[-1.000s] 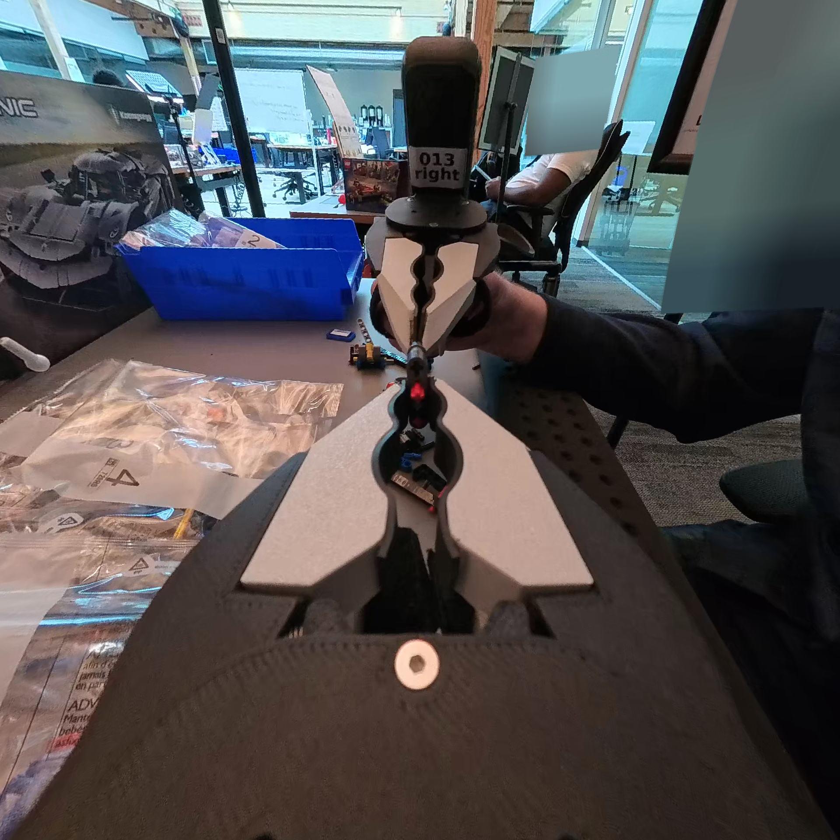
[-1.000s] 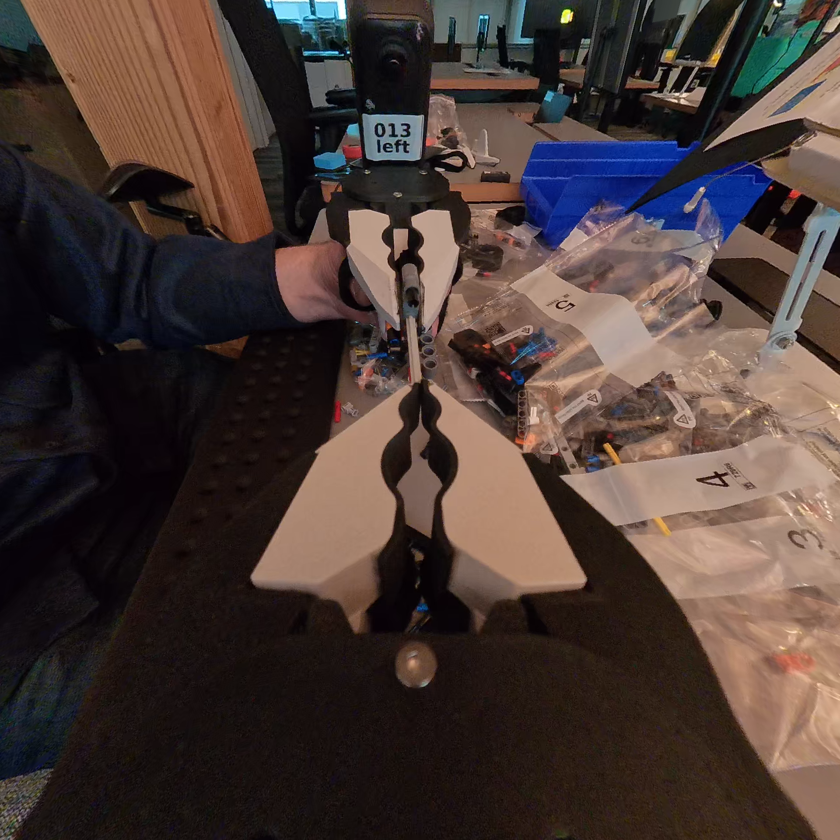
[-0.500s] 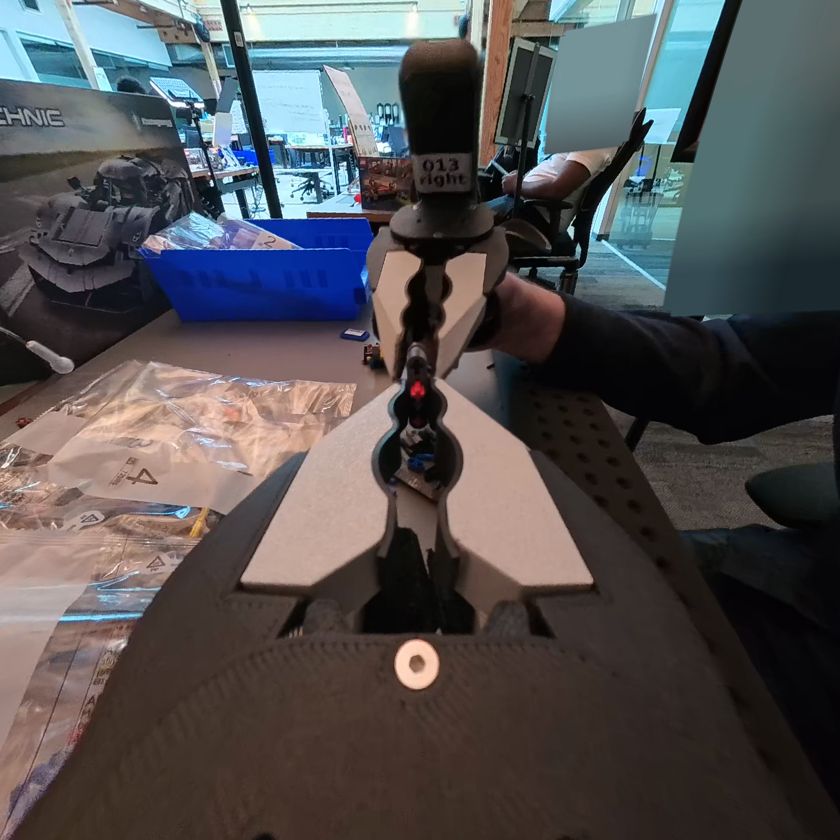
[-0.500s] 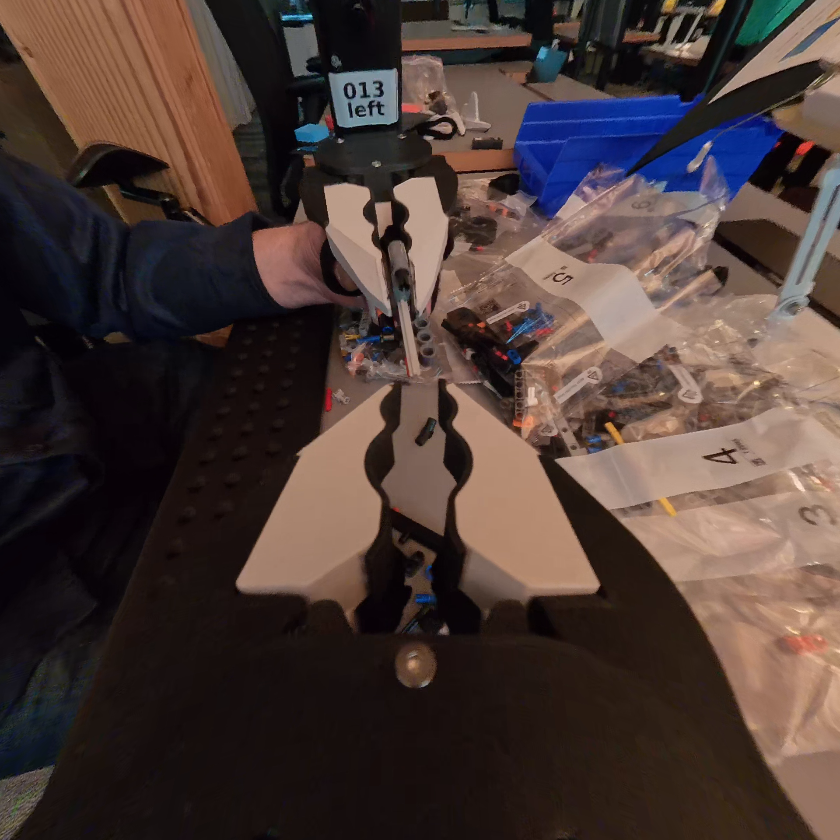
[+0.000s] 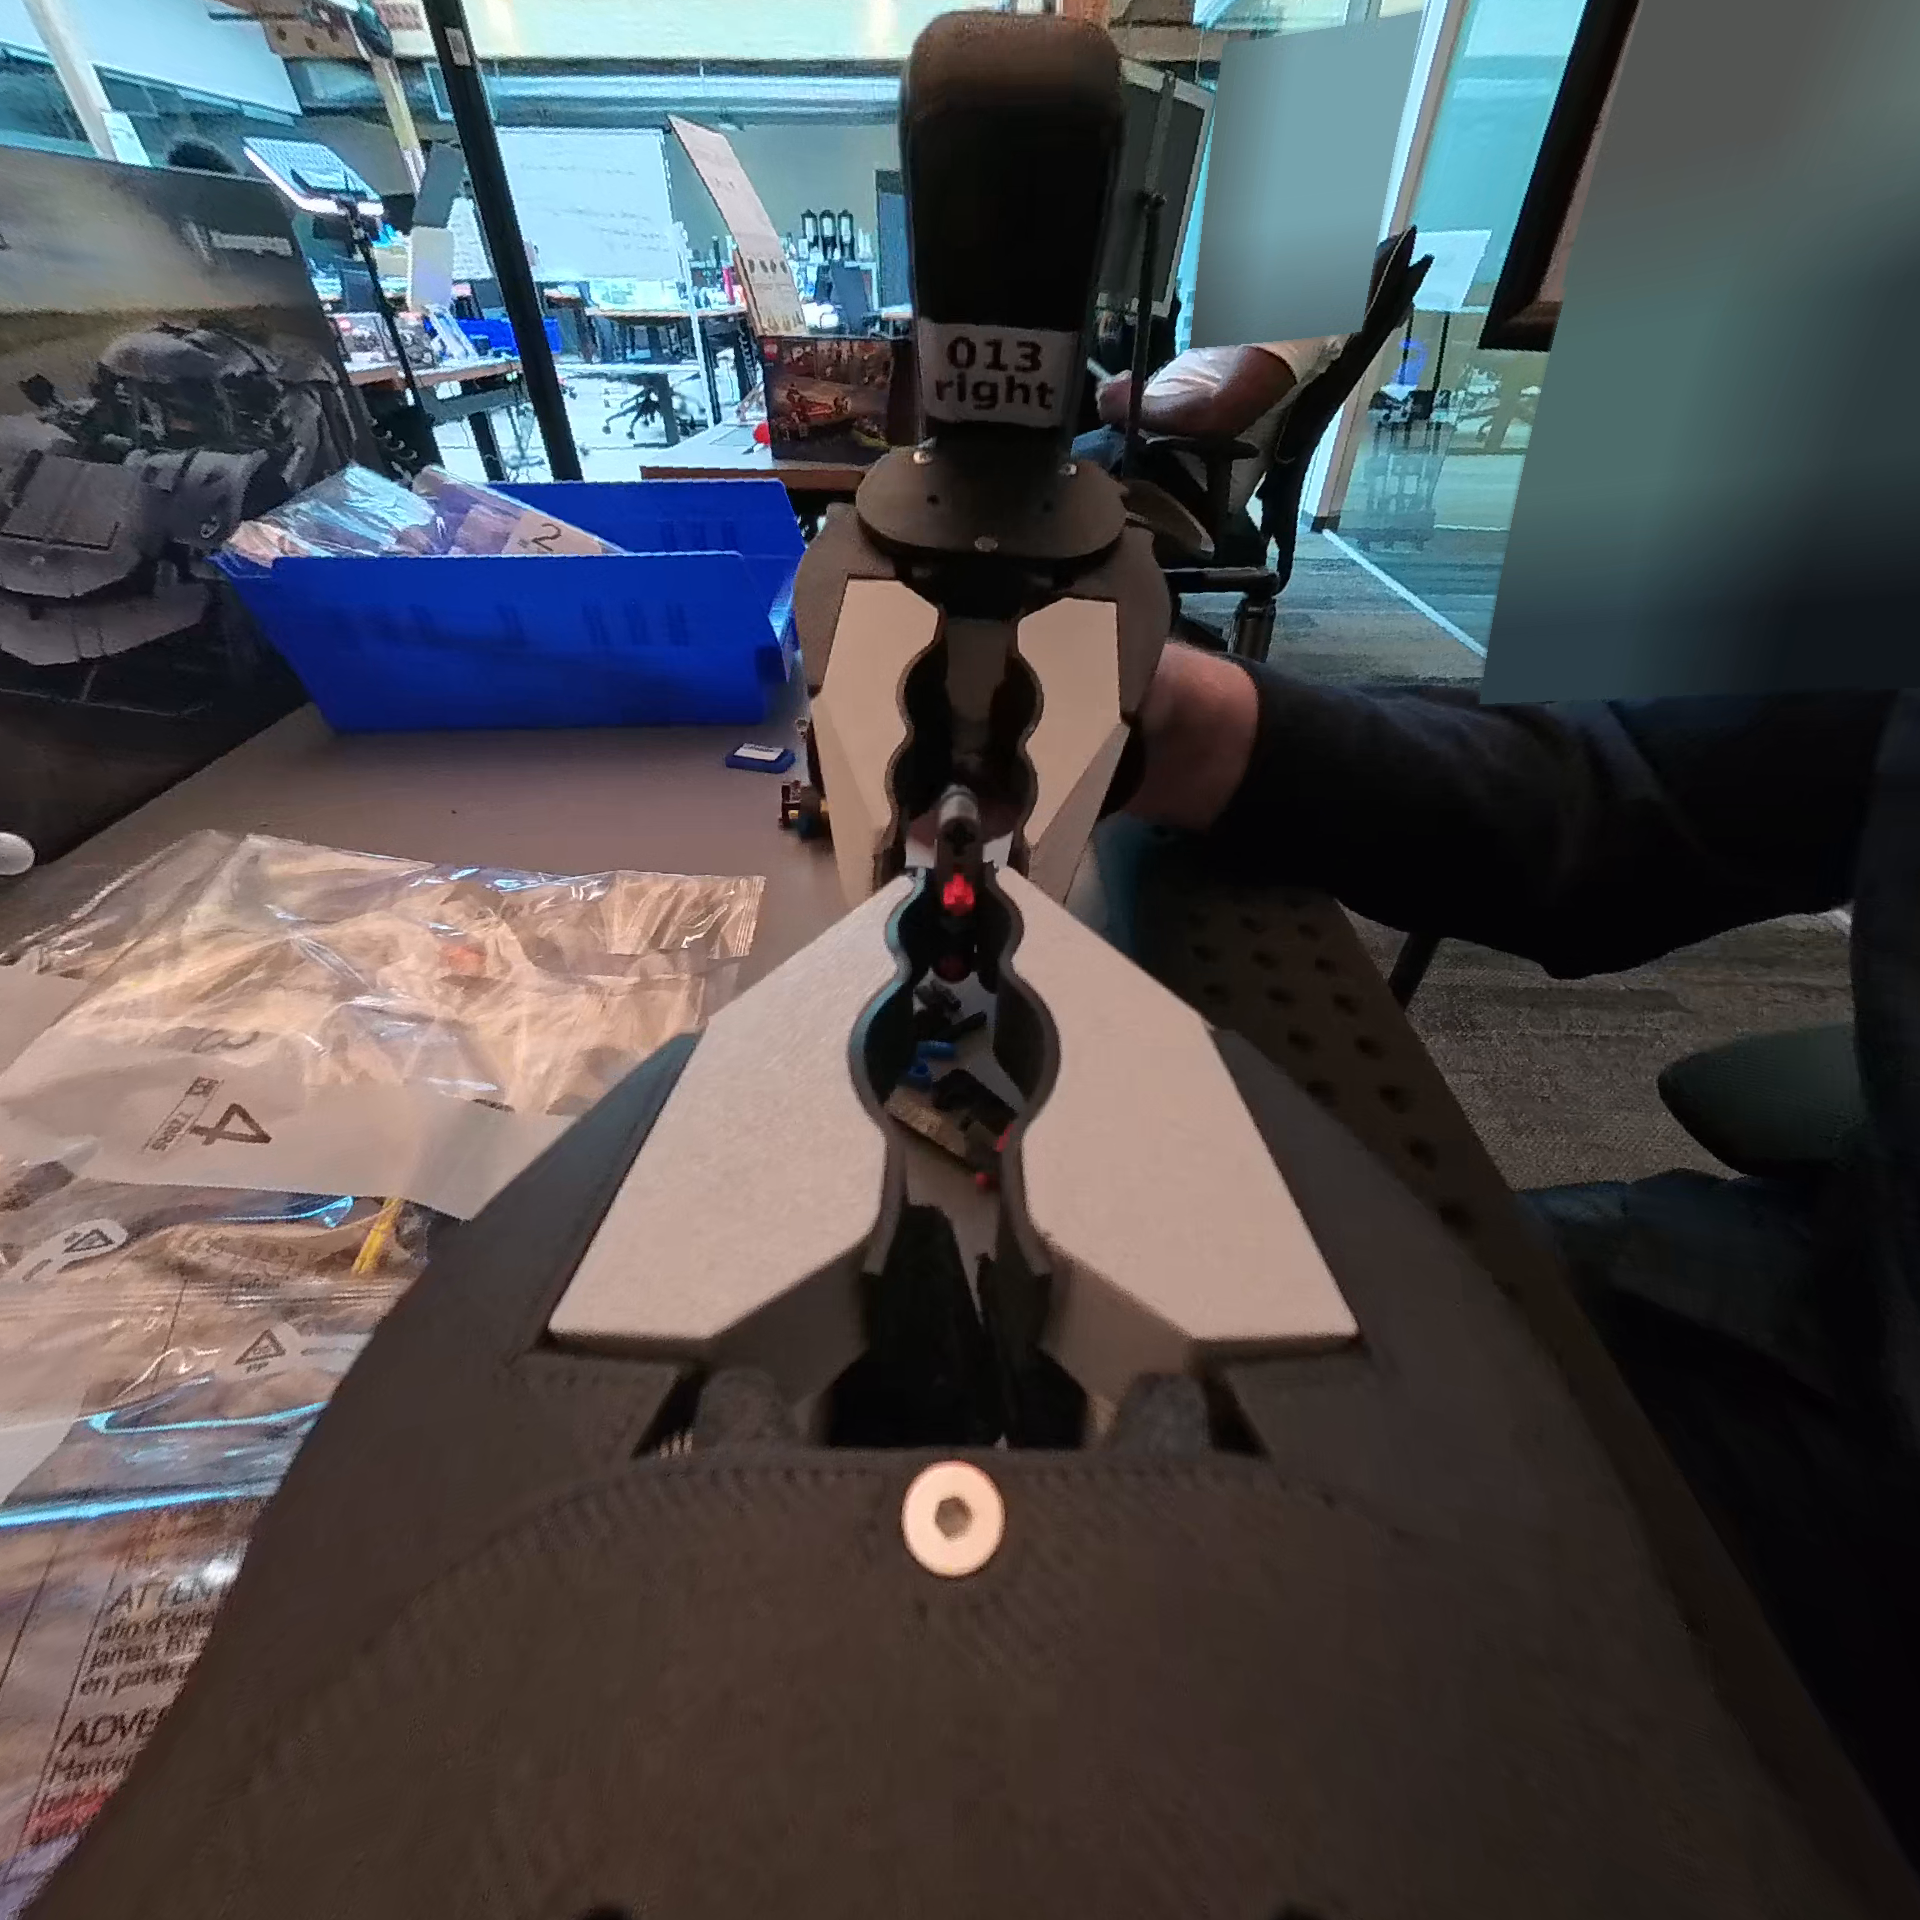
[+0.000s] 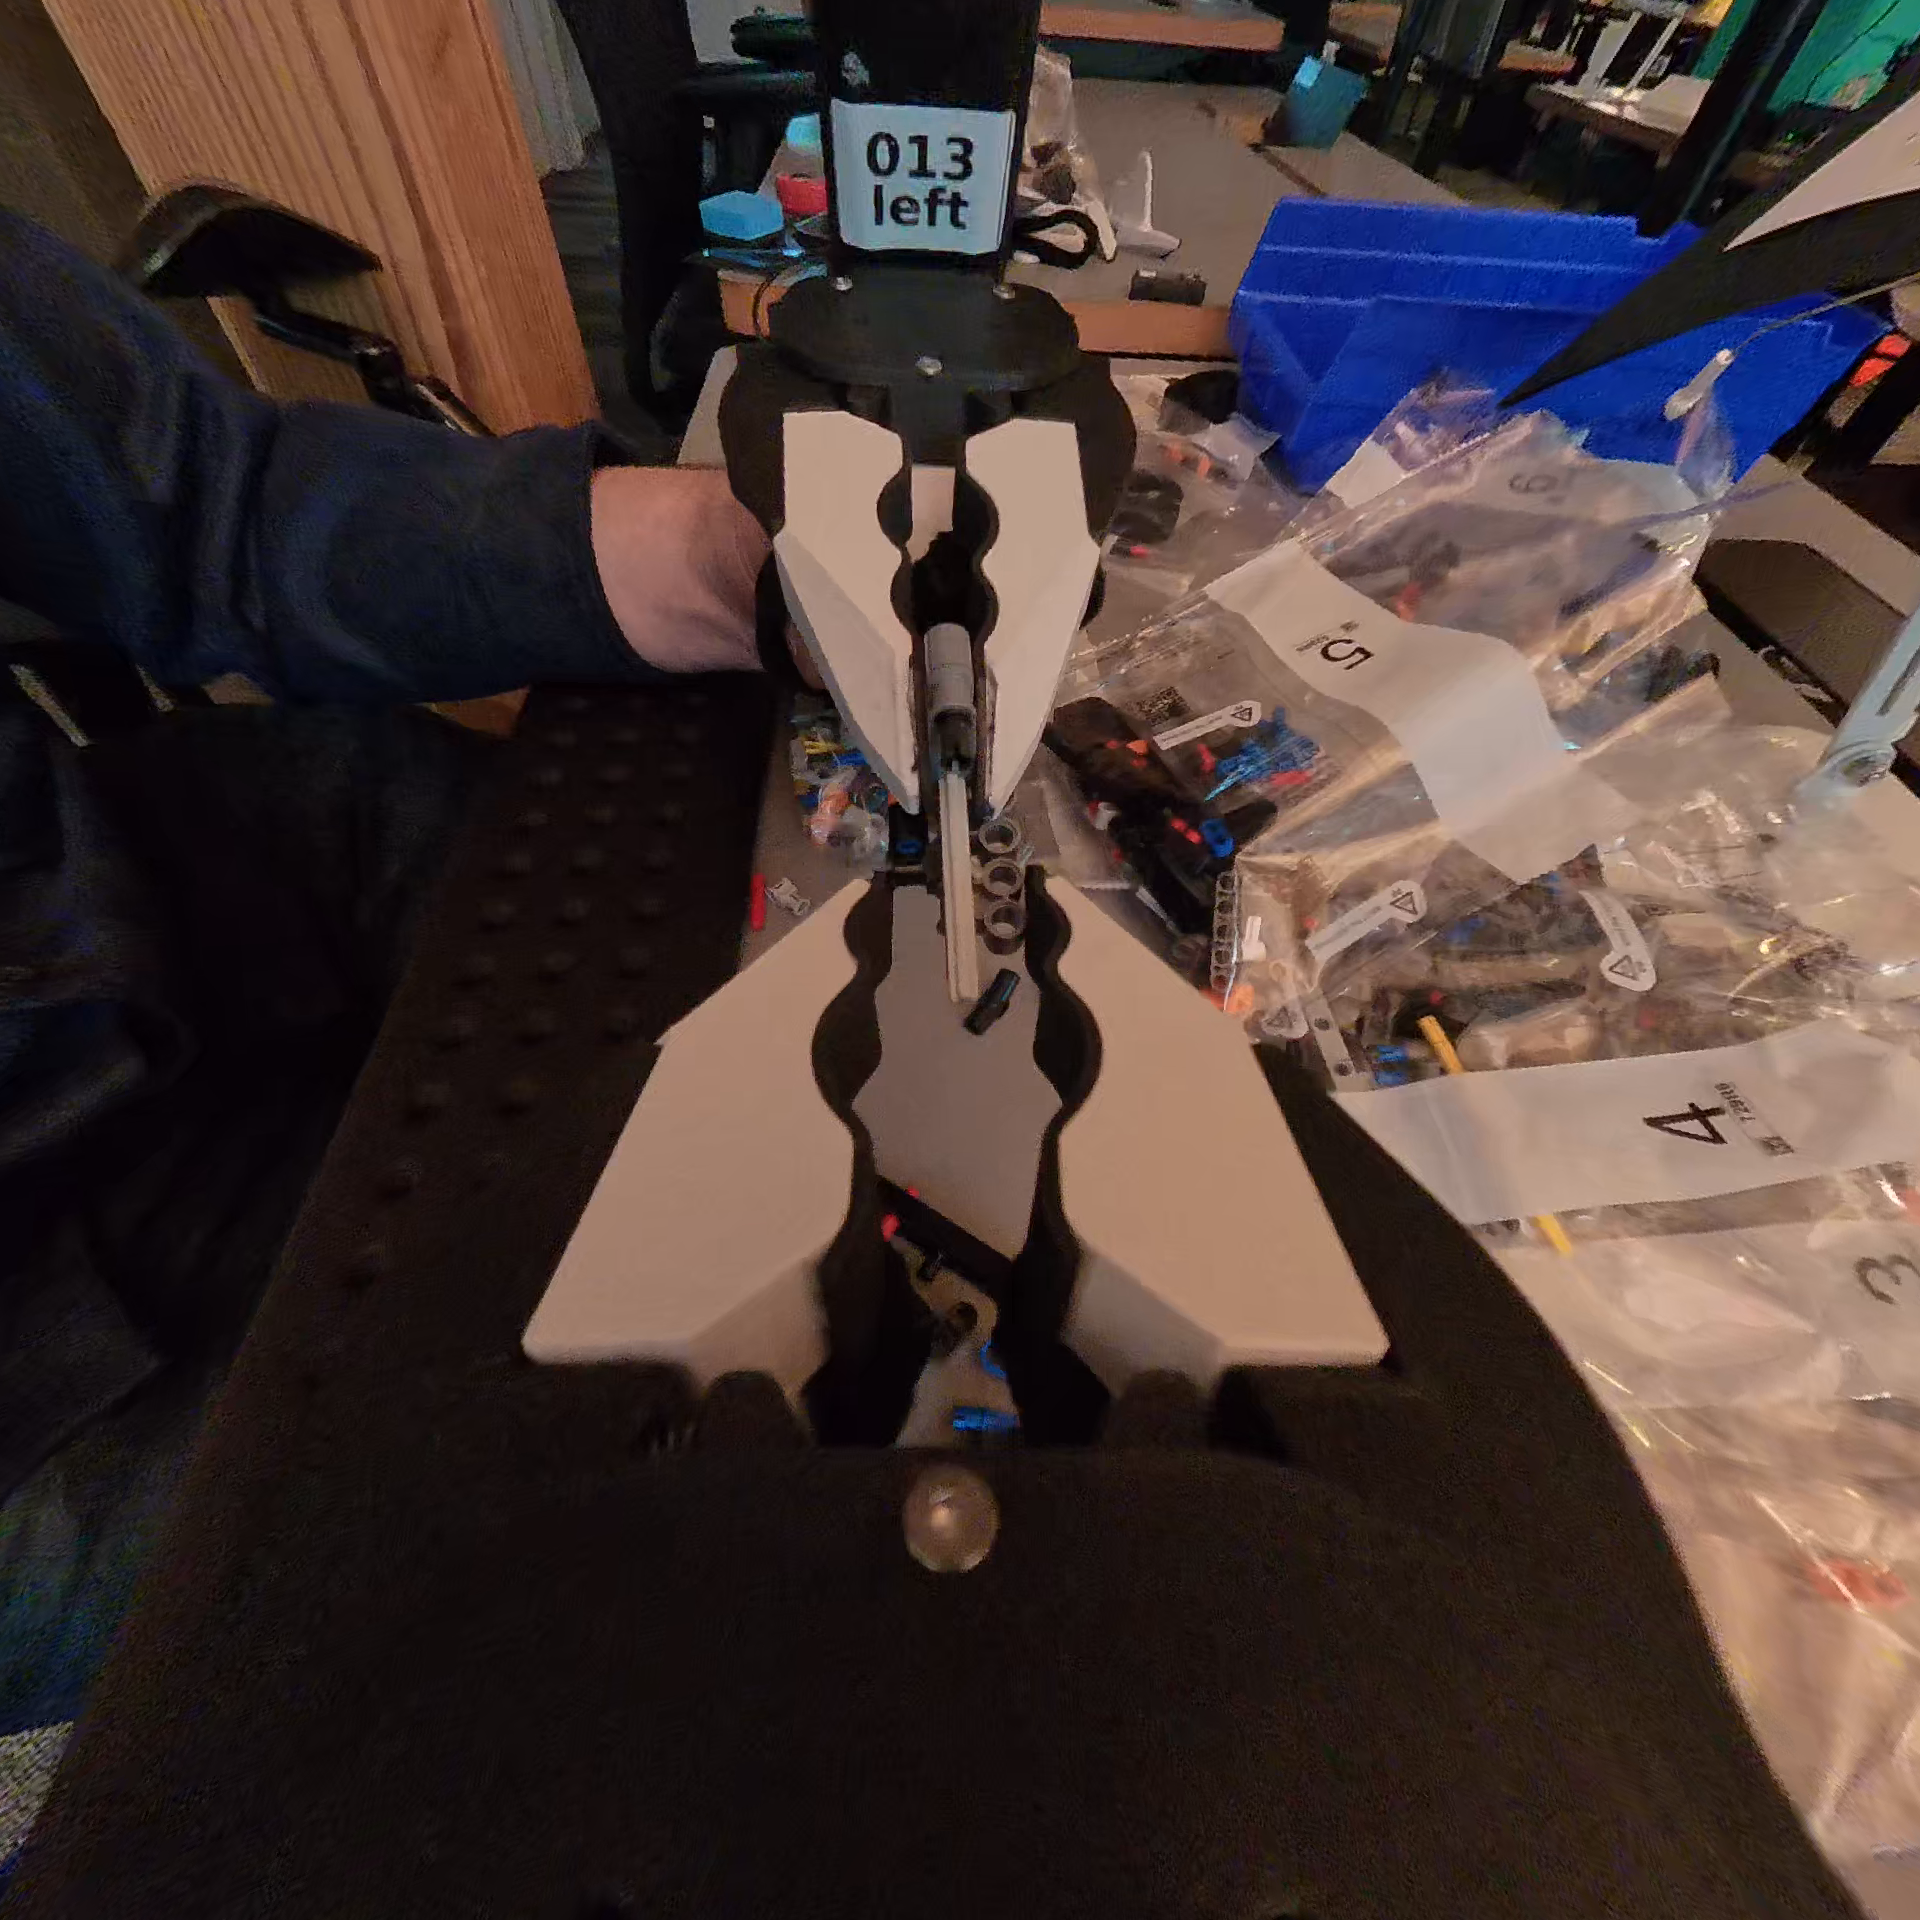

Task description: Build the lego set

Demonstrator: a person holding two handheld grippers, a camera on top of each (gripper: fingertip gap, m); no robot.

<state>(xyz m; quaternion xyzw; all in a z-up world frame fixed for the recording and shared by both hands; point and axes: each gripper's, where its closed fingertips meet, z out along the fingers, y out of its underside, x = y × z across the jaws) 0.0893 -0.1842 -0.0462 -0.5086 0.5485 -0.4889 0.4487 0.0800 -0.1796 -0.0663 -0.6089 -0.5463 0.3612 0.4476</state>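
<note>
The left gripper (image 5: 956,883) is clenched on a slim sub-assembly (image 6: 951,686): a grey sleeve with a pale axle (image 6: 958,914) poking forward out of it, and a red pin (image 5: 956,894) showing at the fingertips in the left wrist view. It is held up over the table edge, between the two tools. A dark beam with round holes (image 6: 1001,873) sits just beside the axle; whether it is joined on cannot be told. Facing it, the right gripper (image 6: 956,904) has its jaws released and holds nothing, and the axle's free end lies in the gap between them.

The step in hand looks like a two-handed join or regrip of this small piece. The next move probably calls for the right jaws to line up square on the axle and pinch it without knocking it askew, or to fetch a mating part such as the small black pin (image 6: 992,1003) lying below.

On the table, clear numbered bags (image 5: 343,997) hold unsorted pieces, mostly black with red, blue and yellow bits. Beyond them a blue bin (image 5: 499,634) holds another bag (image 5: 416,520). Loose pieces (image 6: 842,800) lie near the table edge.
</note>
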